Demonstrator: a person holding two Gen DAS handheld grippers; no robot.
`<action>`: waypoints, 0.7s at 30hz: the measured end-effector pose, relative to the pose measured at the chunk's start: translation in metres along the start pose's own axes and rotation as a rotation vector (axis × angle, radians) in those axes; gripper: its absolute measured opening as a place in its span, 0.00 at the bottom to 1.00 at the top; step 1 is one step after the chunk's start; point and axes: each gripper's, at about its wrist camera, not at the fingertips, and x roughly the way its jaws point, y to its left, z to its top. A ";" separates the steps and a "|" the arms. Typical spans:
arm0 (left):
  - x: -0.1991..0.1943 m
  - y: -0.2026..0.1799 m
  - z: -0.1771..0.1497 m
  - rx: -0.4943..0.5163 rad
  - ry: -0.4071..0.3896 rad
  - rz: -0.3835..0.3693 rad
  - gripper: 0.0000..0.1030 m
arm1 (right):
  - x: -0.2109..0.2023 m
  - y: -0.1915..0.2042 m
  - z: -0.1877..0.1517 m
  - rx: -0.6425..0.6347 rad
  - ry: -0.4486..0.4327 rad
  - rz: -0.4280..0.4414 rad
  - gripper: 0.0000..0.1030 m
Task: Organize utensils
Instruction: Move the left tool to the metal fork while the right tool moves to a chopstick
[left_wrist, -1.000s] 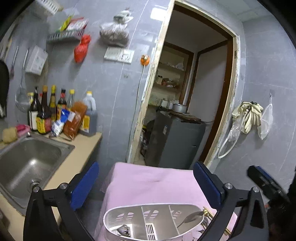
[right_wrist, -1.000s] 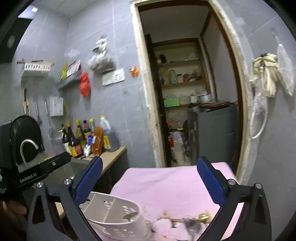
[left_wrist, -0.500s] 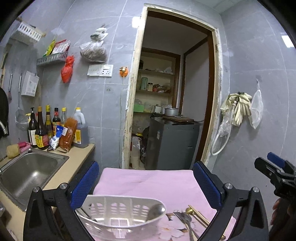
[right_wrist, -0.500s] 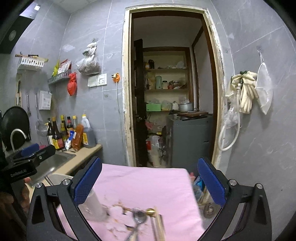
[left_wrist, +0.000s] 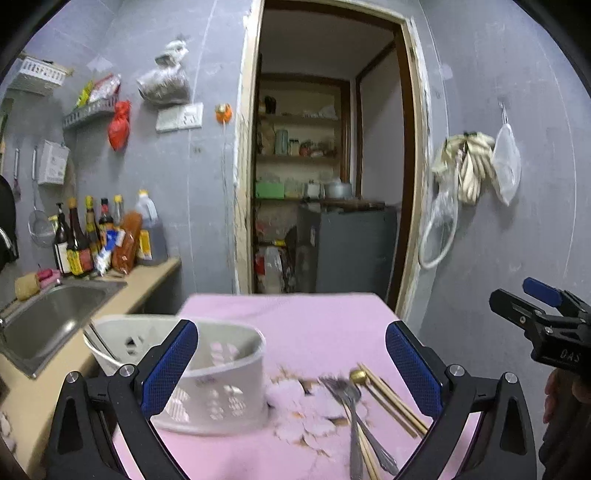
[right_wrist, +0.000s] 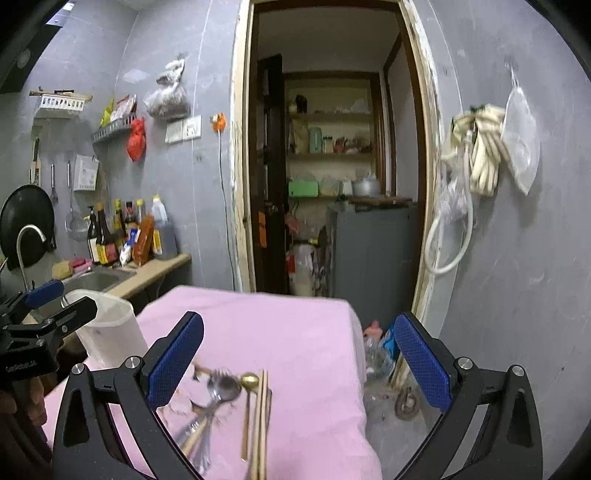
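Observation:
A white slotted utensil caddy (left_wrist: 207, 373) stands on the pink-covered table (left_wrist: 314, 325); it also shows at the left in the right wrist view as the caddy (right_wrist: 110, 332). Right of it lie metal spoons (left_wrist: 347, 395), a gold spoon (left_wrist: 358, 376) and wooden chopsticks (left_wrist: 395, 402). The right wrist view shows the same spoons (right_wrist: 218, 391), gold spoon (right_wrist: 248, 387) and chopsticks (right_wrist: 263, 413). My left gripper (left_wrist: 291, 362) is open above caddy and utensils, holding nothing. My right gripper (right_wrist: 299, 358) is open over the utensil pile, empty.
A steel sink (left_wrist: 44, 325) and counter with sauce bottles (left_wrist: 96, 240) sit at the left. A doorway (left_wrist: 325, 177) with a grey cabinet (left_wrist: 351, 247) is behind the table. Gloves and bags hang on the right wall (left_wrist: 472, 170). Clutter lies on the floor right of the table (right_wrist: 384, 354).
Both views have shifted so the loose utensils now lie between the fingers. The caddy has slid left in the left wrist view. Both grippers stay open.

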 end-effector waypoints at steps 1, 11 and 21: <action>0.004 -0.002 -0.003 -0.001 0.017 -0.007 0.99 | 0.006 -0.005 -0.005 0.011 0.017 0.012 0.99; 0.049 -0.027 -0.031 0.023 0.157 -0.063 0.82 | 0.068 -0.034 -0.050 0.086 0.181 0.094 0.82; 0.105 -0.025 -0.060 -0.064 0.347 -0.151 0.49 | 0.120 -0.029 -0.091 0.096 0.345 0.211 0.38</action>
